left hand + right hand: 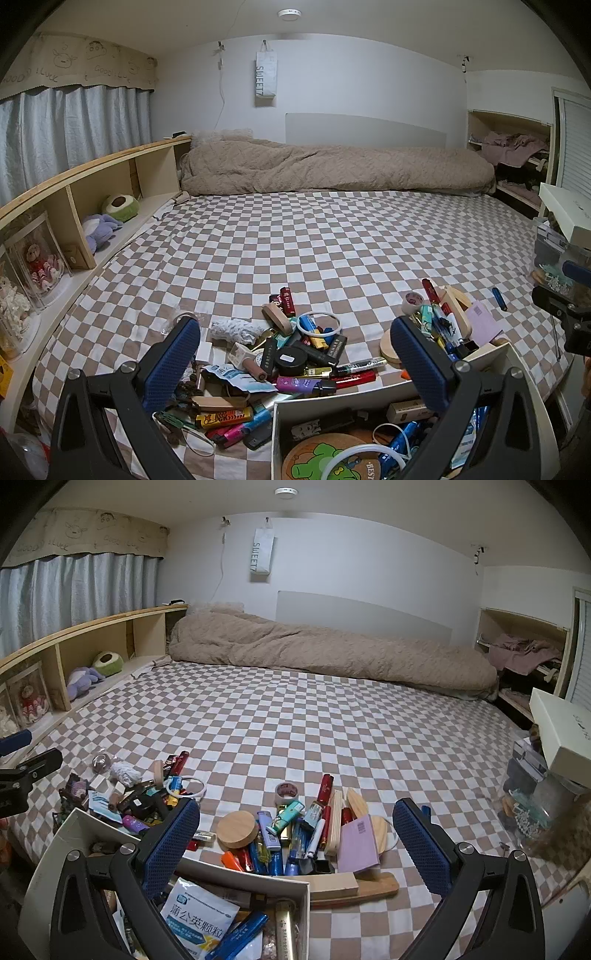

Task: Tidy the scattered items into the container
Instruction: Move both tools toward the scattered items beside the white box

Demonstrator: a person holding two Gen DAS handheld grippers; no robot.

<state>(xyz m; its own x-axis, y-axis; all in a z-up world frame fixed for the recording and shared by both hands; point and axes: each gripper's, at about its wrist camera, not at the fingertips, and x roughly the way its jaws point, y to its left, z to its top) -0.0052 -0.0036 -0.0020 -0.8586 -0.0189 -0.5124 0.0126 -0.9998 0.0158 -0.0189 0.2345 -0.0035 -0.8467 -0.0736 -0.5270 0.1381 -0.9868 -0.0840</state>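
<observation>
Scattered items (295, 354) are lying in two heaps on the brown-and-white checked bedsheet (295, 240), and the white rectangular cardboard container (332, 397) is sitting at the near edge of the bed between them, already holding a round cork coaster with a green cartoon figure (325, 461), a white sachet with blue print (199, 915) and a few blue tubes. I am holding my left tongs (295, 363) wide open with nothing between the blue pads; they are hovering over the left heap, where I am seeing a black round tin (291, 360), a purple tube (295, 384), a white plastic ring (319, 324) and a yellow lighter (225, 419). My right tongs (295, 843) are likewise gaping fully and gripping nothing, pointing down over the right heap, which is showing a round wooden lid (237, 829), a lilac card packet (358, 843), a roll of tape (286, 792), a red tube (325, 788) and a pale wooden block (334, 885) lying just beyond the container's far corner. A rumpled beige quilt (332, 166) is stretching along the far wall, and a wooden shelf (96, 173) with plush toys is running down the left side.
</observation>
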